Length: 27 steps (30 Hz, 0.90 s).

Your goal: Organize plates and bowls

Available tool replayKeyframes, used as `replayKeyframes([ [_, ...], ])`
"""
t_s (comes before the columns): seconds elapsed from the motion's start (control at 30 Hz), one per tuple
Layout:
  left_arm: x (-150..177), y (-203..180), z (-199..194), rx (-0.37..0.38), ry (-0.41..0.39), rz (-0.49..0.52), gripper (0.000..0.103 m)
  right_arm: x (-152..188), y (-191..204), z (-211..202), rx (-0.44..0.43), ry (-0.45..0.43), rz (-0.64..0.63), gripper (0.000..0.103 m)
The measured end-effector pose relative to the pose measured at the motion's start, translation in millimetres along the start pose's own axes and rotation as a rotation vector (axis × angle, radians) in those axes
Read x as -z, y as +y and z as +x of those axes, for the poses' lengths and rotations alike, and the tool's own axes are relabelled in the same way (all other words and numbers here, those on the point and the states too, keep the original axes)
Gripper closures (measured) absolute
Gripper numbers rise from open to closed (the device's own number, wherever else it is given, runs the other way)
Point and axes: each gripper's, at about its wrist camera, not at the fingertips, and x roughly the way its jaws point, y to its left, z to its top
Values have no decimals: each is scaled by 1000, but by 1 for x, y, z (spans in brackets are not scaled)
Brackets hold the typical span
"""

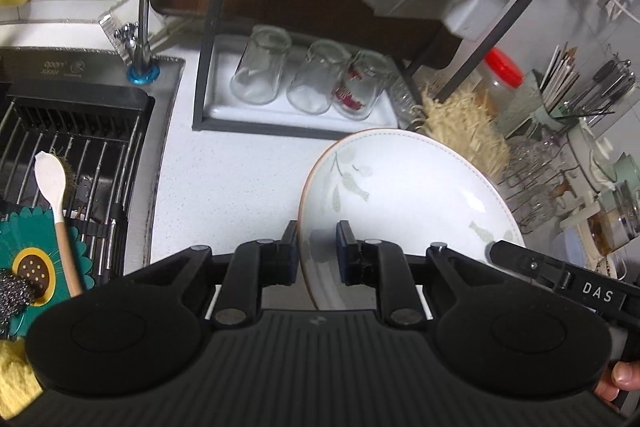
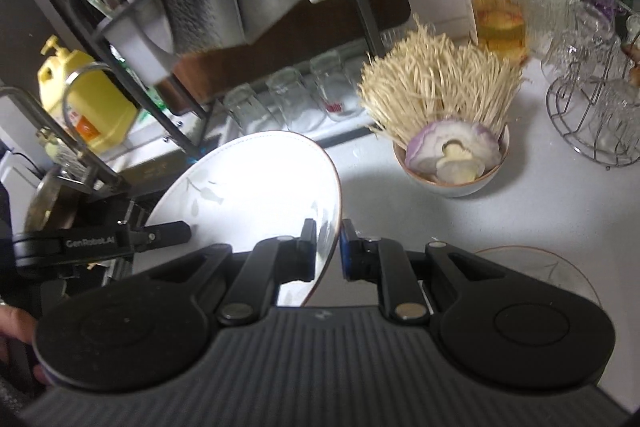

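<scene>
Gripping opposite edges of one large white oval plate with a grey leaf pattern and a thin brown rim (image 1: 404,195), both tools have it lifted and tilted above the pale speckled counter (image 1: 240,183). The left gripper (image 1: 318,251) has its jaws narrowed on the plate's near-left rim, one finger on each face, and the right gripper (image 2: 326,247) pinches the opposite rim the same way, so the plate is carried between them rather than resting on anything I can see. Behind it stands the black metal dish rack (image 1: 216,39), with three clear drinking glasses (image 1: 308,79) upside down on its white drip tray, which looks to me the likely home for the plate, though I cannot tell which slot is meant. As for progress, I judge it early to middling: this plate is in transit, a second patterned plate (image 2: 540,267) lies flat on the counter just beyond the right tool, and a small brown-rimmed ceramic bowl holding cut onion and garlic (image 2: 452,163) sits further back by the straw-coloured bristle brush (image 2: 436,83), all apparently not yet sorted.
</scene>
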Motion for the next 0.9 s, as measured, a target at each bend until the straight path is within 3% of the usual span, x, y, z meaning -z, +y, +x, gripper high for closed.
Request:
replayKeyframes([
  [0.43, 15, -37, -36, 18, -49, -6, 81, -5, -9, -48, -35, -72, -5, 88],
  [0.9, 20, -94, -31, 96, -64, 21, 81, -10, -47, -95, 5, -140, -4, 88],
])
